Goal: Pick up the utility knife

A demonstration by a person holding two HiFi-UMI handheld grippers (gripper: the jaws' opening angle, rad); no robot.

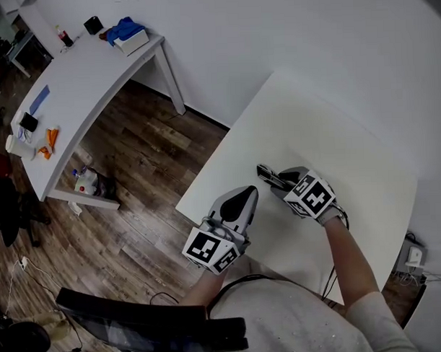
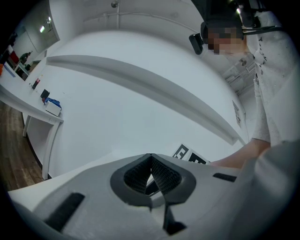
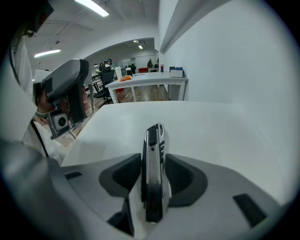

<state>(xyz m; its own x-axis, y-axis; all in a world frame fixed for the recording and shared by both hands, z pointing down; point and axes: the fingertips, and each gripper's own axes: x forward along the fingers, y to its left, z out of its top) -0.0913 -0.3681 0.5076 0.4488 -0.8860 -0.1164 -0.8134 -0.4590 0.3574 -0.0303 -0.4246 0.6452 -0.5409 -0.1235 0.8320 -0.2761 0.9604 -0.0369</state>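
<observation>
The utility knife point(image 3: 153, 178), black and silver, rests on its narrow edge on the white table point(image 1: 327, 124), and the head view shows it point(image 1: 266, 173) just ahead of my right hand. My right gripper point(image 3: 153, 161) is tilted down over it, its jaws wide, one dark pad on each side of the knife's body, and I see no squeeze. From the head view this gripper point(image 1: 271, 178) points up and left. My left gripper point(image 1: 243, 200) hovers at the table's near left edge. Its pads point(image 2: 161, 173) meet in a point, shut with nothing held.
A second white desk point(image 1: 80, 83) with small items stands far left across the wooden floor point(image 1: 148, 160). A dark chair back point(image 1: 139, 326) is near my body. A wall borders the table's far side.
</observation>
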